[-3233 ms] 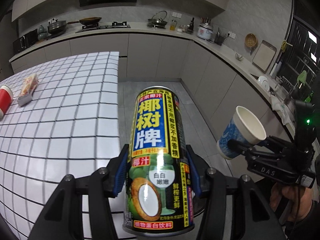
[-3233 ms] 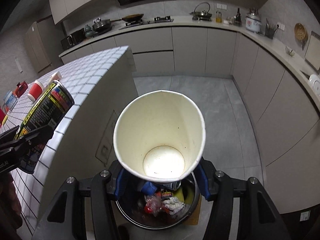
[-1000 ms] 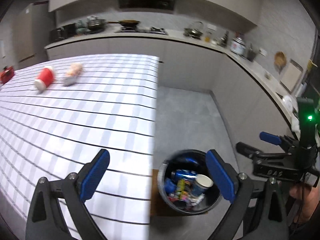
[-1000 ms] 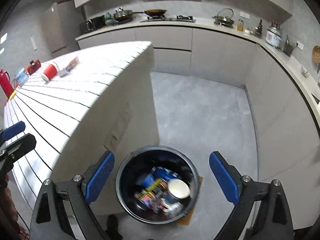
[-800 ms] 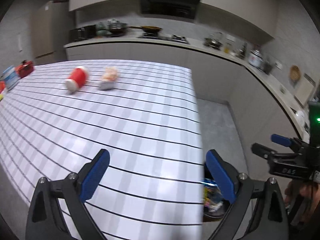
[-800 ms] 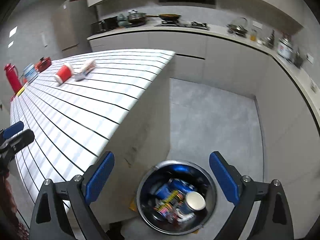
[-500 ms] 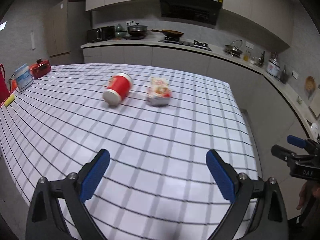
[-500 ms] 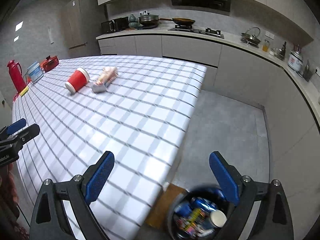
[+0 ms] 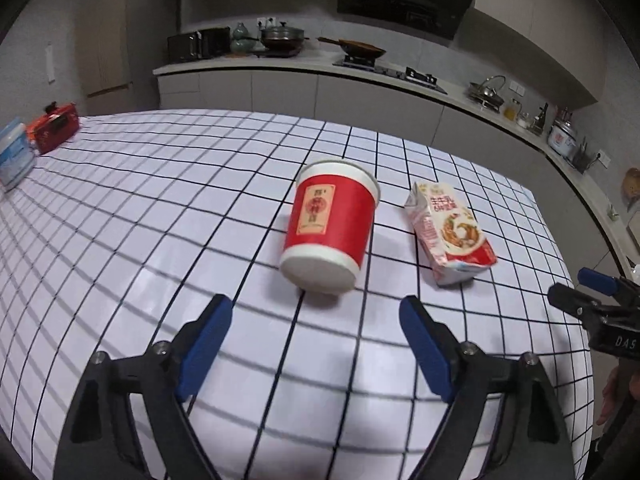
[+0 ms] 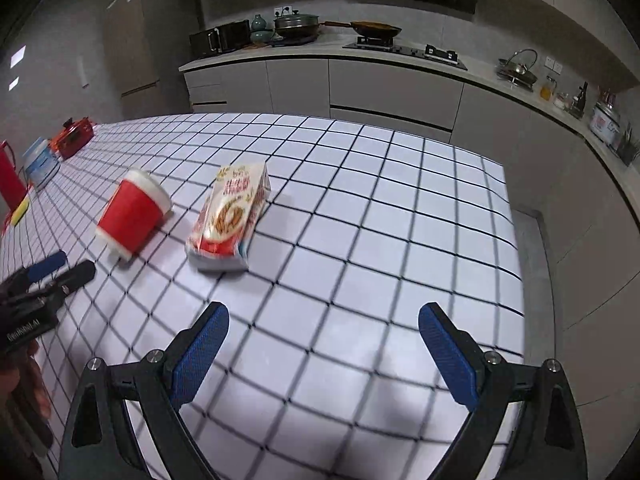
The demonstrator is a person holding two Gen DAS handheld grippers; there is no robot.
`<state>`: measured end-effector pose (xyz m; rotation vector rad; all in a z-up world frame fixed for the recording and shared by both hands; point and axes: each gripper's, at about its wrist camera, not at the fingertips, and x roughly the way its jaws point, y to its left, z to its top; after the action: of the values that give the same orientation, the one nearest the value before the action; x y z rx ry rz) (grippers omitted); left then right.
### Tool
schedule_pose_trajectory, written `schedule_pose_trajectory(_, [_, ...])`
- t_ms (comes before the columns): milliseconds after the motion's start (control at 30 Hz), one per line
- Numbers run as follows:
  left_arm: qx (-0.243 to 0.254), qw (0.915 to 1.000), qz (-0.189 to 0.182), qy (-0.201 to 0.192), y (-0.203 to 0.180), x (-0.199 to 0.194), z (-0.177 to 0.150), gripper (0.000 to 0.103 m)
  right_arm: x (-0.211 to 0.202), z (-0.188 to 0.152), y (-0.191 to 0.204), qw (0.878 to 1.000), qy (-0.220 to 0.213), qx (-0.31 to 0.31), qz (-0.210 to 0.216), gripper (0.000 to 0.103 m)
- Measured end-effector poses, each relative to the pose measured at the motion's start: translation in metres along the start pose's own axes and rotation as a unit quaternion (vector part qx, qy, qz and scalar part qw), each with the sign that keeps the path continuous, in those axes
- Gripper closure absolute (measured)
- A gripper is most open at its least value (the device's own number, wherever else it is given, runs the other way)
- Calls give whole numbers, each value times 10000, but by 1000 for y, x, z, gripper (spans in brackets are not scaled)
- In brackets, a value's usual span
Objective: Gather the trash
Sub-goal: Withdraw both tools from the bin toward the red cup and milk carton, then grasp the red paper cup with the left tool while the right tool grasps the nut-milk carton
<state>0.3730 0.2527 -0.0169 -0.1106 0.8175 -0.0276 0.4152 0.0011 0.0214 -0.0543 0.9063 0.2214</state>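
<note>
A red paper cup (image 9: 330,226) lies on its side on the white checked table (image 9: 160,208), its base toward me. A white and red carton (image 9: 450,230) lies just right of it. My left gripper (image 9: 316,316) hovers right before the cup's base, its jaws closing with nothing between them. In the right wrist view the cup (image 10: 132,214) and the carton (image 10: 230,222) lie ahead and to the left. My right gripper (image 10: 324,324) stands open and empty over bare table, short of the carton.
A red box (image 9: 54,132) and a blue-white container (image 9: 14,158) stand at the table's far left. The table's right edge (image 10: 516,240) drops to the floor. A kitchen counter (image 9: 360,72) with pots runs along the back. The other gripper shows at each view's side.
Both grippers swung from above the trash bin across onto the table and closed in on the cup and carton. The left jaws have narrowed. The bin has left both views.
</note>
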Motion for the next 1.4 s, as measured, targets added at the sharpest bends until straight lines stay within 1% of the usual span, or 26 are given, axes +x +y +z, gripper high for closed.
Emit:
schedule_pose_trajectory(133, [164, 9996, -196, 71, -1, 24, 14, 17, 23, 26, 10, 9998, -26, 187, -20, 6])
schedule_pose_trajectory(167, [175, 9995, -245, 93, -1, 30, 18, 20, 28, 30, 12, 9997, -19, 224, -22, 6])
schedule_pose_trajectory(200, [177, 9993, -313, 135, -1, 36, 22, 24, 32, 35, 15, 9997, -18, 258, -16, 6])
schedule_pose_trajectory(233, [175, 9986, -450, 201, 3, 43, 27, 37, 35, 37, 17, 9996, -19, 281, -4, 6])
schedule_pose_trajectory(267, [162, 9984, -492, 242, 5, 47, 30, 44, 38, 39, 19, 9996, -12, 296, 20, 6])
schedule_pose_trajectory(433, [82, 9985, -514, 190, 31, 47, 39, 44, 55, 52, 44, 9997, 19, 195, 167, 6])
schedule_pose_trajectory(600, [89, 9986, -502, 158, 34, 39, 33, 44, 83, 58, 67, 9995, 184, 126, 233, 6])
schedule_pose_trajectory(733, [156, 9987, -459, 153, 29, 41, 35, 43, 101, 57, 74, 9991, 370, 96, 160, 15])
schedule_pose_trajectory(800, [188, 9990, -378, 123, 27, 42, 37, 39, 105, 55, 75, 9990, 413, 108, 136, 17])
schedule_pose_trajectory(833, [212, 9991, -360, 116, 26, 42, 37, 31, 107, 54, 74, 9989, 433, 112, 127, 17])
schedule_pose_trajectory(900, [205, 9991, -350, 116, 27, 47, 41, 29, 106, 53, 74, 9992, 397, 41, 62, 29])
schedule_pose_trajectory(933, [194, 9991, -351, 158, 27, 50, 42, 29, 104, 53, 74, 9993, 368, -13, 12, 40])
schedule_pose_trajectory(967, [181, 9989, -376, 216, 28, 55, 42, 31, 103, 54, 72, 9992, 395, 6, 79, 40])
schedule_pose_trajectory(1033, [165, 9982, -480, 325, 28, 61, 40, 46, 100, 54, 68, 9989, 425, 10, 182, 40])
schedule_pose_trajectory(1233, [210, 9981, -555, 159, 16, 41, 32, 46, 76, 46, 55, 9993, 258, -32, 279, 41])
schedule_pose_trajectory(1400, [271, 9972, -702, -14, -3, 12, 26, 46, 42, 38, 42, 9995, 21, 41, 309, 41])
